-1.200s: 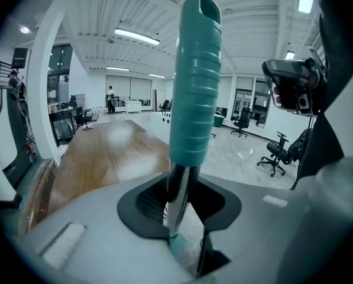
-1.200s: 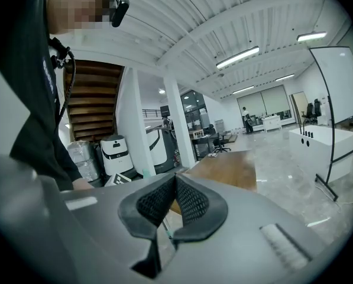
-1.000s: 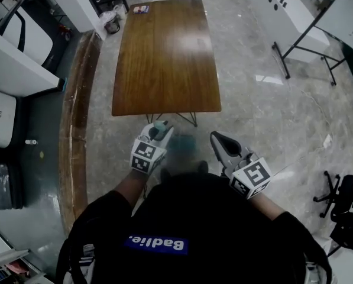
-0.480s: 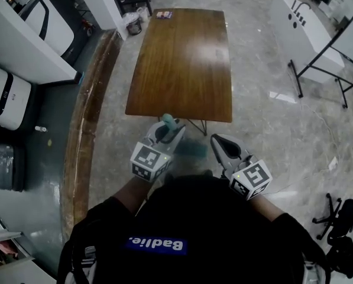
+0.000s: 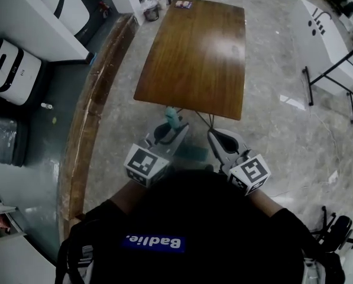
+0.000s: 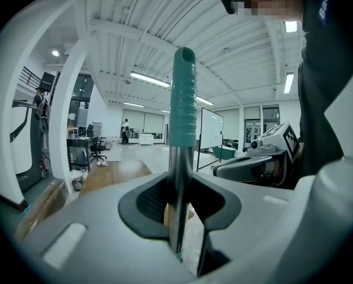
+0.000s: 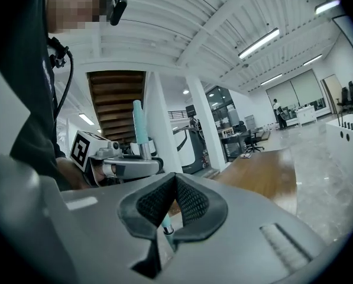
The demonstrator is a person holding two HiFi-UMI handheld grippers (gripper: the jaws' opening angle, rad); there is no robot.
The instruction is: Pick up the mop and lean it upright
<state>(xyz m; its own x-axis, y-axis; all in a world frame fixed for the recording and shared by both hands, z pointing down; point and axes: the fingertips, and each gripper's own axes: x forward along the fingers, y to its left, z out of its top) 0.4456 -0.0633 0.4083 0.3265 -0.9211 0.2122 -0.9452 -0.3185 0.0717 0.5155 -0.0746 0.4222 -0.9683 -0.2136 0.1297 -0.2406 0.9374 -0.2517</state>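
The left gripper (image 5: 166,134) has risen since a second ago, so the mop (image 5: 172,118) now shows its teal grip against the near edge of the wooden table (image 5: 194,46). Its jaws are clenched on the mop's metal shaft just under that grip, which stands upright above them. Low between the two tools sits a blurred teal patch, too soft to identify. To the right, clear of the shaft, the right gripper (image 5: 222,142) has its pads pressed together on nothing.

Left gripper (image 5: 165,134) raised higher, mop handle (image 5: 172,118) standing further out of it, teal tip now reaching the tabletop's (image 5: 194,58) near edge.
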